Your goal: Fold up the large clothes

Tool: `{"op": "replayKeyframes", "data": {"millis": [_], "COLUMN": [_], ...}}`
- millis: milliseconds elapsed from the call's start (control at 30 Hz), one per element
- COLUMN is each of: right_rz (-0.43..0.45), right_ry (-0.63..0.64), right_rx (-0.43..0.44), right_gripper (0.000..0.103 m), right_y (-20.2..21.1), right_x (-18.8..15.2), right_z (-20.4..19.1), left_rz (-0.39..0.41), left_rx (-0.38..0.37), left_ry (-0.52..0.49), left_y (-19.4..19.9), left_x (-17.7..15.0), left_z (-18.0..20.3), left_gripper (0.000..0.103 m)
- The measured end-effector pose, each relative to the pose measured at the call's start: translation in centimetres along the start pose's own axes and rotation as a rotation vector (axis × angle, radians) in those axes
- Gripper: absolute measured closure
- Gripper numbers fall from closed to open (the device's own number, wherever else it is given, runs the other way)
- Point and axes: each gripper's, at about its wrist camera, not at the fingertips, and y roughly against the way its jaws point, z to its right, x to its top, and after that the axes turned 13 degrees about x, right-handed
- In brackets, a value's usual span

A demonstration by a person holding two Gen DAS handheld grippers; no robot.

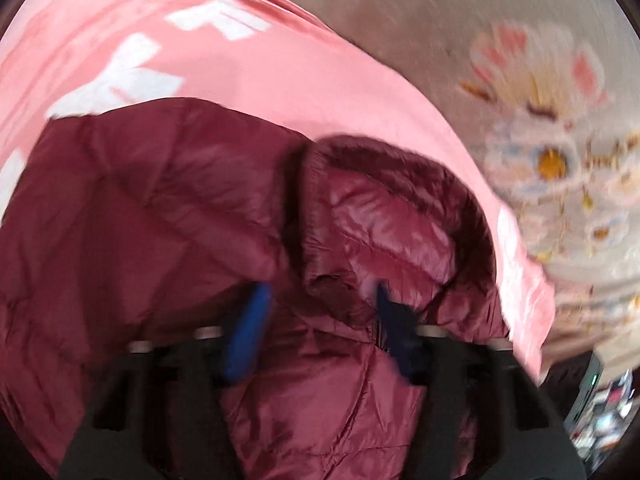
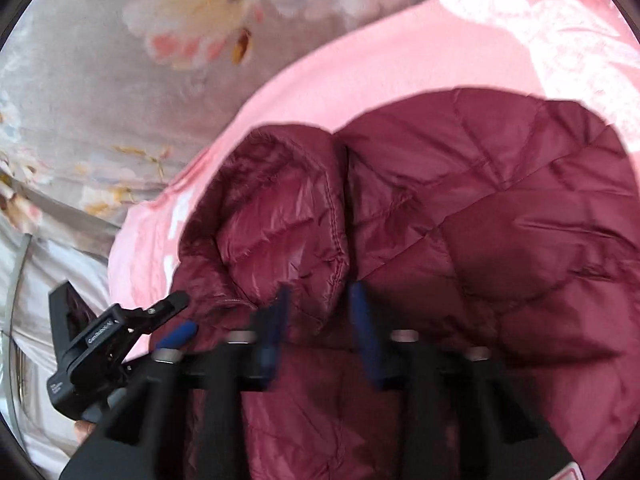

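Lying spread on a pink cloth (image 1: 280, 68) with white print, the maroon quilted jacket (image 1: 140, 208) fills the lower half of both wrist views. The cloth rests on a grey floral bedspread (image 1: 520, 100). The jacket's hood (image 1: 384, 220) is open, showing its glossy lining, and sits close to the cloth's edge, beyond which the bedspread begins. The jacket's body stretches from the hood towards the cloth's middle.

The left gripper (image 1: 320, 288) points down at the jacket just beside the hood. Its blue fingers (image 1: 248, 332) stand partly apart with maroon fabric showing in the gap. The picture is blurred, so I cannot tell whether the pads press on that fabric.

The right gripper (image 2: 320, 292) also points down at the jacket (image 2: 500, 220), close to the hood (image 2: 276, 220). Its jaws stand closer together than the left pair, again with jacket fabric between them. Whether they pinch it is lost in the blur.

In the right wrist view the pink cloth (image 2: 360, 68) and the bedspread (image 2: 100, 100) lie beyond the hood. A black clamp-like part with a blue tip (image 2: 178, 334) shows at the lower left.
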Motion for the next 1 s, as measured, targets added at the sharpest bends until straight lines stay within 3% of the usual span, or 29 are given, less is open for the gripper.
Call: {"op": "replayKeyframes", "data": {"millis": [33, 133, 233, 333, 433, 633, 767, 900, 1000], "right_rz": [0.003, 0.052, 0.032, -0.022, -0.024, -0.008, -0.022, -0.029, 0.047], "right_ry": [0.016, 0.166, 0.307, 0.34, 0.392, 0.443, 0.418, 0.258, 0.164], "right_rx": [0.009, -0.029, -0.145, -0.222, -0.271, -0.304, -0.273, -0.147, -0.025], "right_gripper": [0.094, 0.095, 0.095, 0.095, 0.095, 0.096, 0.095, 0.091, 0.084], "right_y": [0.1, 2.1, 1.9, 0.0, -1.0, -1.7, -1.3, 1.7, 5.1], "right_x": [0.0, -0.3, -1.1, -2.0, -2.8, -3.3, -3.2, -2.1, -0.3], "right_z": [-0.1, -2.0, -2.6, -1.7, -1.5, -1.3, -1.1, -0.4, -1.1], "left_rz": [-0.009, 0.052, 0.1, 0.08, 0.09, 0.197, 0.213, 0.153, 0.147], "left_rx": [0.005, 0.018, 0.073, 0.121, 0.099, 0.123, 0.146, 0.109, 0.061], "left_ry": [-0.03, -0.128, -0.225, -0.249, -0.231, -0.284, -0.306, -0.285, -0.216], "left_y": [0.0, 1.8, 2.3, 0.2, -0.8, -1.0, -0.9, 0.6, 3.0], "left_x": [0.0, -0.8, -1.9, -3.0, -3.5, -5.0, -5.1, -4.4, -2.5], "left_z": [0.3, 0.5, 0.5, 0.0, -1.2, -1.0, -0.4, -1.2, -1.9], "left_gripper": [0.092, 0.094, 0.095, 0.095, 0.095, 0.094, 0.094, 0.093, 0.083]}}
